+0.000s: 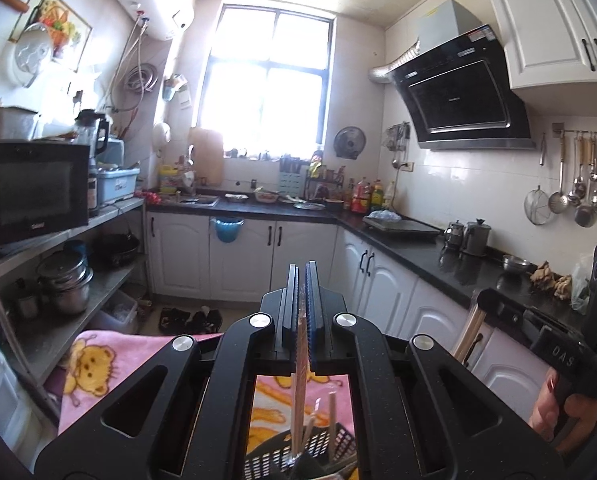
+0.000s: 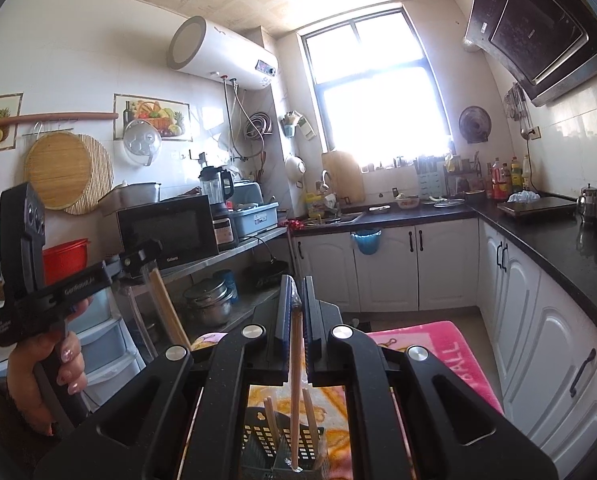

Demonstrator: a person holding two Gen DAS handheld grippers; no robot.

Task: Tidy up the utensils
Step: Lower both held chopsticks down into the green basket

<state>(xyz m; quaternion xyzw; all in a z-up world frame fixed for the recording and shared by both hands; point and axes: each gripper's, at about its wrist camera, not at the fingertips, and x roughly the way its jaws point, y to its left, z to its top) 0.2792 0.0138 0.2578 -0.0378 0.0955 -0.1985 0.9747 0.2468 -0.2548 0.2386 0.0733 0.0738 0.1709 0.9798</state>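
Pale wooden chopstick pinched between closed jaws of our left gripper, hanging down into black perforated utensil basket. Our right gripper likewise clamps second wrapped chopstick, lower end inside same basket, beside other sticks standing there. Basket sits on pink cartoon-print cloth. Both grippers raised, pointing toward window. Our hands on handles: right hand, left hand.
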